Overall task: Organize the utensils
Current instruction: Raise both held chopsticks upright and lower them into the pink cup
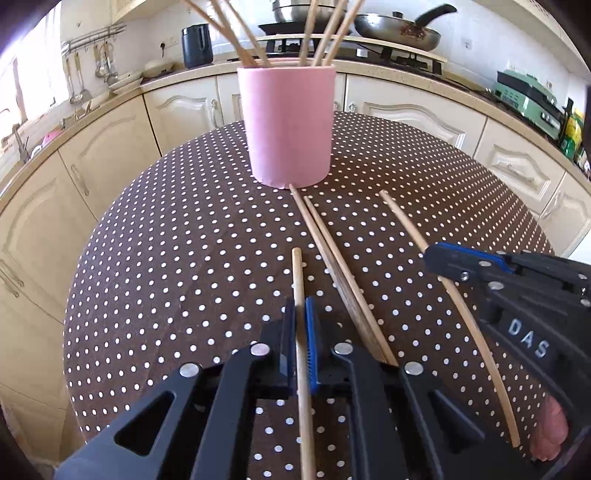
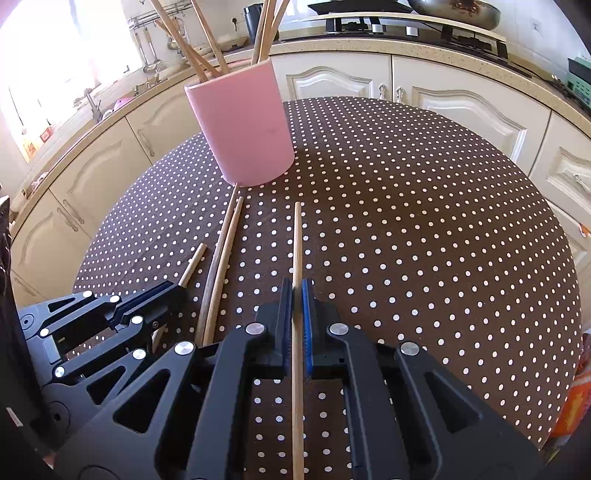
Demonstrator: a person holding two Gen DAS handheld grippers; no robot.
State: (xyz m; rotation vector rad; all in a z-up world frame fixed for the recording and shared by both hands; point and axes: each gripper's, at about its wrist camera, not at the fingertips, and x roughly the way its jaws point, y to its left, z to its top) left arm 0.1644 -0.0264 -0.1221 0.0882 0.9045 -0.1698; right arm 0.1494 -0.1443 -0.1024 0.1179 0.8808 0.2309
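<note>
Two grippers, each clamped on one chopstick: left gripper [image 1: 300,306], right gripper [image 2: 296,290]; pink holder [image 1: 288,122] ahead.

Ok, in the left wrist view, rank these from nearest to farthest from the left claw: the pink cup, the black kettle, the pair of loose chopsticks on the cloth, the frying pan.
1. Pair of loose chopsticks: on the cloth, just right of the left claw.
2. Pink cup: straight ahead, at the table's middle.
3. Black kettle on the far counter, left, and frying pan on the stove, right: too close to call.

Two wrist fisheyes, angled down, close over dotted table [image 1: 147,258], both facing pink holder [image 1: 288,122].
</note>
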